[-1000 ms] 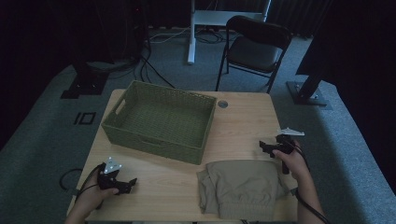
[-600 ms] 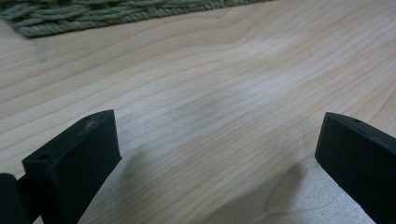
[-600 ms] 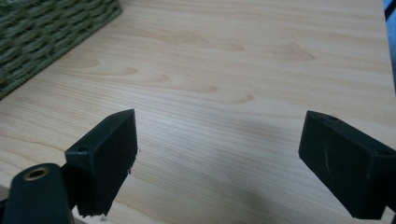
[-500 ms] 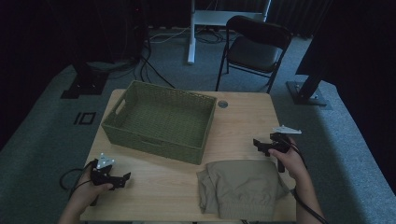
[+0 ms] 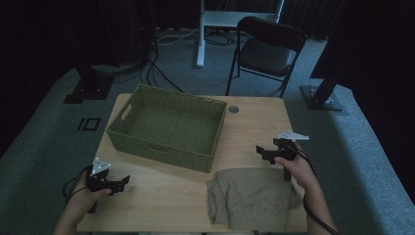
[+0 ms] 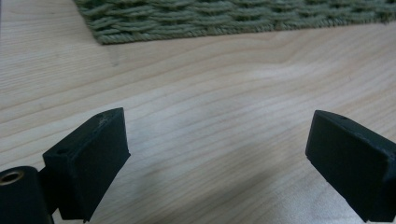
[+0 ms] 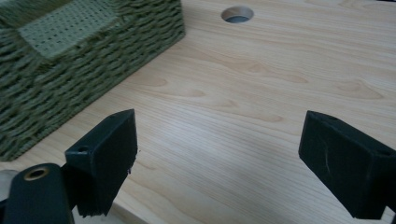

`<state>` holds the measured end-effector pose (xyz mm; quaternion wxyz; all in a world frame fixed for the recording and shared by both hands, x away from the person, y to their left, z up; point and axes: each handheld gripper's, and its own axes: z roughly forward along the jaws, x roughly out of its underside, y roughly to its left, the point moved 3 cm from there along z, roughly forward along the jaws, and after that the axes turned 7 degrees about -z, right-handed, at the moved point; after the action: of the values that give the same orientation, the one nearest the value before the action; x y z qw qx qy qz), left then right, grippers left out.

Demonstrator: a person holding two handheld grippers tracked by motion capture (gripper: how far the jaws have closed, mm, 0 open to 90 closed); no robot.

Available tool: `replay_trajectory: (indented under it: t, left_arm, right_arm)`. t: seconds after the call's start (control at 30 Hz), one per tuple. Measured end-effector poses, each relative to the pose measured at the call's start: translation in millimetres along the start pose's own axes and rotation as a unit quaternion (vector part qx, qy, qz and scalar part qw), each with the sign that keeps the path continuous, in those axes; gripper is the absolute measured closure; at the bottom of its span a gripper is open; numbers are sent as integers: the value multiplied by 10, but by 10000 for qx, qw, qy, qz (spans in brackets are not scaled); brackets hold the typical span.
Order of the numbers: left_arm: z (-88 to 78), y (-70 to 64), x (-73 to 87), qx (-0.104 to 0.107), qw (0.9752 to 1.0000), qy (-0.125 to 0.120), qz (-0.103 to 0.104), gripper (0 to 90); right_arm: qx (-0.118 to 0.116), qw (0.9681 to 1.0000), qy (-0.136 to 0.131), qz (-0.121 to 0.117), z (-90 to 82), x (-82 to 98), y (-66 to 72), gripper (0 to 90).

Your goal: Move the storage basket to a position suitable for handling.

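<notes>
Tabletop [image 5: 254,127] of pale wood, carrying a green woven basket [image 5: 169,126] toward the far left and folded khaki trousers [image 5: 252,198] at the near edge, right of centre. Basket and trousers close together, the trousers' far edge just below the basket's near right corner; touching or not, cannot tell. Left gripper [image 5: 120,182] held low over the near left part of the tabletop, pointing rightward, well apart from the trousers. In the left gripper view, left gripper [image 6: 217,158] with jaws standing wide, having just eased in slightly, bare wood between them and the basket's woven base [image 6: 233,18] across the top. Right gripper [image 5: 259,151] raised above the right side, just beyond the trousers' far right corner, aimed toward the basket. In the right gripper view, right gripper [image 7: 217,161] spread wide with nothing between the jaws, basket wall [image 7: 70,70] at left, round cable hole [image 7: 237,14] farther off. Black folding chair [image 5: 269,51] on the floor behind the tabletop.
</notes>
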<state>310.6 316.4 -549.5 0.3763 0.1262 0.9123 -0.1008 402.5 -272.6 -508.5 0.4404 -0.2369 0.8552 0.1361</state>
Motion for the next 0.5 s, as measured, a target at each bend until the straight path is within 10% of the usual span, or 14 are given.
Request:
replay_trajectory:
  t: [0.5]
  left_arm:
    - [-125, 153, -279, -129, 9993, -355, -3, 68]
  right_arm:
    - [-420, 9986, -226, -209, -49, -202, 330, 113]
